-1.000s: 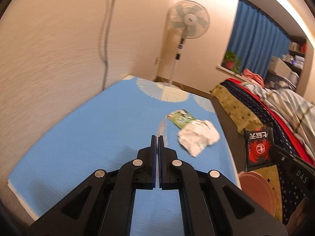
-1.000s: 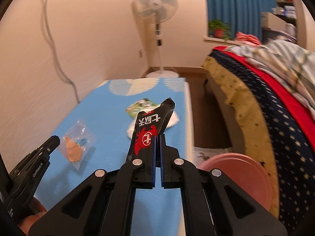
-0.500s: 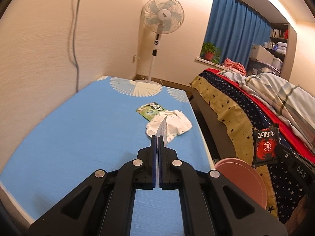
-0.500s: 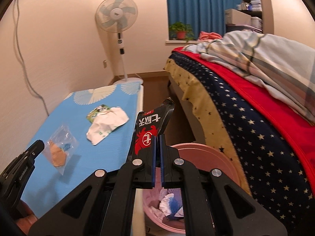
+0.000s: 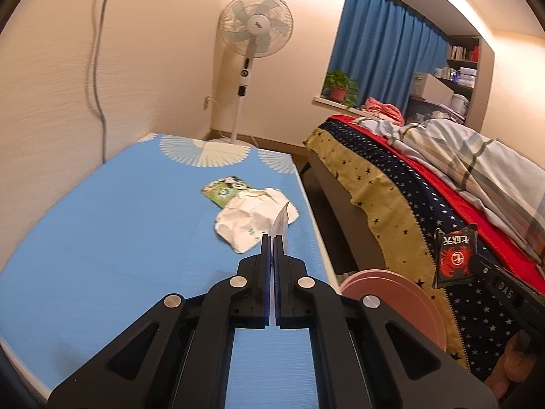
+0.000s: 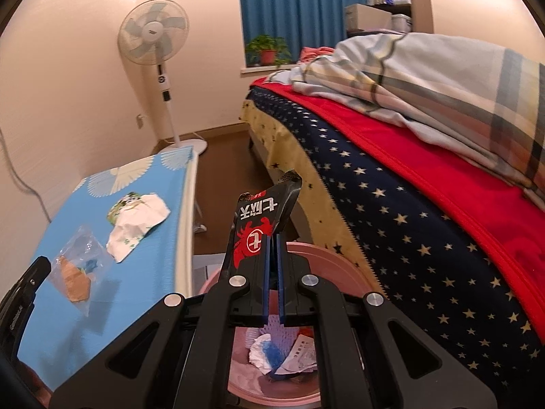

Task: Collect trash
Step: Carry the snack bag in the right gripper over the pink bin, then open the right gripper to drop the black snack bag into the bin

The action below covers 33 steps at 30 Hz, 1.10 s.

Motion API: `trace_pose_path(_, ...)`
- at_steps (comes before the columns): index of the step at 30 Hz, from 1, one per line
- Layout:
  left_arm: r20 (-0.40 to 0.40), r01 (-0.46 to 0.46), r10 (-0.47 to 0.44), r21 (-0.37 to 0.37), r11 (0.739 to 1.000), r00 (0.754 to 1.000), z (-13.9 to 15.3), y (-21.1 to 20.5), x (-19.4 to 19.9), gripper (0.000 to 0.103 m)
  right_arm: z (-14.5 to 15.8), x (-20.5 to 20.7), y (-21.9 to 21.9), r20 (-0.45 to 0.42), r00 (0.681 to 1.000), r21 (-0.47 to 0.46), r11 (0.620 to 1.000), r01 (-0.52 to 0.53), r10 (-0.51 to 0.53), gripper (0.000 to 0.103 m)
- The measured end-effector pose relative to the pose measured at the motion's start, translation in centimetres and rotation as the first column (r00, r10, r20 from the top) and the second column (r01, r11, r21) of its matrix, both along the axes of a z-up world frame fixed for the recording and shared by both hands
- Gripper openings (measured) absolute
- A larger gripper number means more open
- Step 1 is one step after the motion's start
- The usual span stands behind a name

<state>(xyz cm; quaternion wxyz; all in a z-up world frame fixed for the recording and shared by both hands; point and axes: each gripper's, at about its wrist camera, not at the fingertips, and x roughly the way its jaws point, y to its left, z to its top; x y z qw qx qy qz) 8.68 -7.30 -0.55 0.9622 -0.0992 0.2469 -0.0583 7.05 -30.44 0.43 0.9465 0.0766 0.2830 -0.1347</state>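
While my right tool (image 6: 271, 238) stays out over the pink bin (image 6: 344, 266) below it, its jaws are pinched on the lower edge of a black and red snack wrapper (image 6: 260, 225), which stands up stiffly ahead of the tips; I judge it light, crinkly and slick, so an edge grip suits it. My left tool (image 5: 272, 238) is closed on a clear plastic bag (image 5: 281, 221), limp and nearly weightless. Just beyond its tips on the blue worktop (image 5: 119, 225) lie a crumpled white paper (image 5: 252, 220), soft and best taken at a raised fold, and a green packet (image 5: 224, 187), flat, so harder to lift
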Motion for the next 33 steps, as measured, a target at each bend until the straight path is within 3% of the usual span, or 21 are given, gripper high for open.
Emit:
trace_pose_path(13,0.01,0.181,-0.181,-0.01,0.983,0.983,-0.7,-4.8,0.9,0.001,-1.4,0.0,-1.8,-0.018,0.995,-0.021,0.995,0.094,-0.095,0.004)
trace_pose_path(22,-0.065,0.37,-0.369,0.0,0.929,0.927,-2.9,-9.5,2.7,0.001,-3.6,0.2,-3.5,-0.06,0.982,-0.029,0.984,0.176,-0.178,0.004)
trace_pose_path(33,-0.181,0.458,-0.446,0.029,0.889,0.877,-6.6,-13.3,4.0,0.001,-5.9,0.9,-4.3,-0.111,0.971,-0.034,0.977,0.211,-0.214,0.004)
